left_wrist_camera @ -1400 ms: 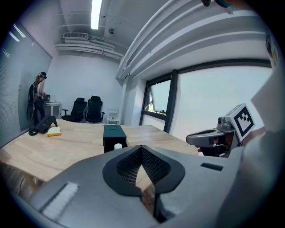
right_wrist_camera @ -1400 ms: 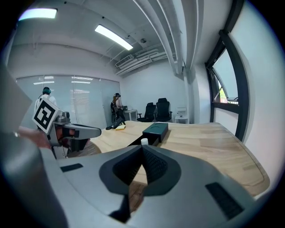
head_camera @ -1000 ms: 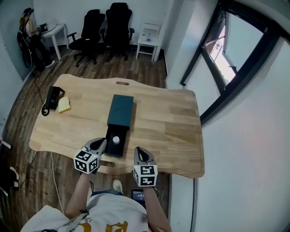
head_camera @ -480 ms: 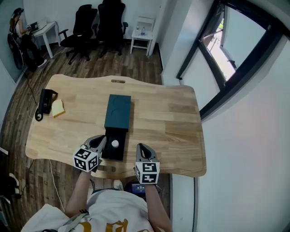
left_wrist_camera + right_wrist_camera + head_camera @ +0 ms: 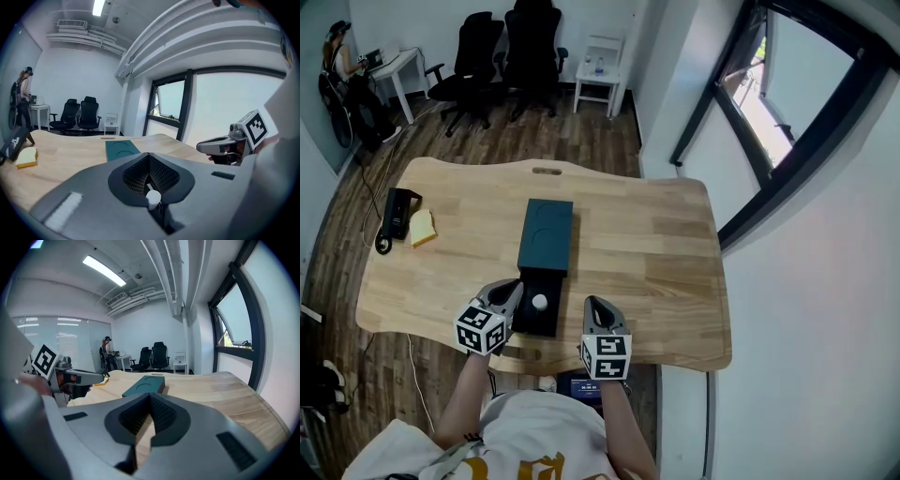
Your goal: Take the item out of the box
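Observation:
A dark teal box sleeve point(image 5: 547, 234) lies mid-table, and its black tray point(image 5: 539, 319) is pulled out toward me. A small white round item point(image 5: 539, 302) sits in the tray. My left gripper point(image 5: 510, 292) is shut just left of the tray, its tip apart from the item. In the left gripper view the fingers point(image 5: 149, 157) meet, and a white speck point(image 5: 152, 198) shows in the gap below them. My right gripper point(image 5: 596, 311) hovers right of the tray, shut and empty. The right gripper view shows the sleeve point(image 5: 144, 384) ahead.
A black device point(image 5: 394, 214) and a yellow sponge point(image 5: 423, 227) lie at the table's point(image 5: 656, 244) far left. Office chairs point(image 5: 502, 47), a white side table point(image 5: 602, 70) and a person point(image 5: 337, 56) stand beyond. A window wall runs along the right.
The head view has drifted slightly. Both grippers keep their places on either side of the tray, and the white item has not moved.

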`<state>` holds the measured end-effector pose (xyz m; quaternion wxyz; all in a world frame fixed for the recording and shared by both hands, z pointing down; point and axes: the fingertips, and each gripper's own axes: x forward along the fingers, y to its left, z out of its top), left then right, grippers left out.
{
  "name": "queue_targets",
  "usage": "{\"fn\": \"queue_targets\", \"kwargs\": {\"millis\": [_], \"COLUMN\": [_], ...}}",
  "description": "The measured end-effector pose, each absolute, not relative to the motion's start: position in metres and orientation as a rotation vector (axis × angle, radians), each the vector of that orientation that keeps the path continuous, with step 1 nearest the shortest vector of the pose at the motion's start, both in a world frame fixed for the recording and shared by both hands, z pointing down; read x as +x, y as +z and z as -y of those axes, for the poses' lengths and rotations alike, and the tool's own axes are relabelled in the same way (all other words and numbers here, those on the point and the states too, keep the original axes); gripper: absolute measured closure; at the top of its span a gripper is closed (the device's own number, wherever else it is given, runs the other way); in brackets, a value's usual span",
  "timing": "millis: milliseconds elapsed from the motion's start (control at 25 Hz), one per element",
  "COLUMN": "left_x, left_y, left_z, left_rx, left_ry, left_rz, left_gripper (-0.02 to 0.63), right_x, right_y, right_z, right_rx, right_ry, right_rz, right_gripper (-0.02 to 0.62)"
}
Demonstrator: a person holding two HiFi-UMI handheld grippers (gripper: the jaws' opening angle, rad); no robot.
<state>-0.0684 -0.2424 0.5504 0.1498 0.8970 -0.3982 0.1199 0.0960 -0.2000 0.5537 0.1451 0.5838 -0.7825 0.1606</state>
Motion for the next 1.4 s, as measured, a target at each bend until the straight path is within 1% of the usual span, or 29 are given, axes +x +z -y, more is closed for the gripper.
{"fn": "queue_targets", "kwargs": {"millis": [480,1200,1240,1280,1400], "left_x": [-0.075,-0.048,-0.046,-0.044,-0.041], "left_y": [0.556,0.625,0.627,0.630,0.642], "left_z": [0.249,0.233,0.232,0.232,0.230], "left_rx": [2.593,2.536,2.537,2.540,2.543], "left_ry": [0.379,0.559,0.567,0.581,0.638], "left_rz": [1.193,0.964,0.956,0.948,0.919], "left_gripper": [0.603,0.601,0.599,0.583,0.516], "right_x": [0.093,0.103,0.105,0.105,0.107], "right_y": [0.562,0.608,0.610,0.612,0.621], "right_z": [0.209,0.200,0.200,0.201,0.201], "right_rx": [1.657,1.611,1.612,1.612,1.599], "right_ry": [0.490,0.586,0.588,0.593,0.613], "right_rz": [2.266,2.198,2.197,2.196,2.184], "right_gripper": [0.589,0.589,0.589,0.589,0.589]}}
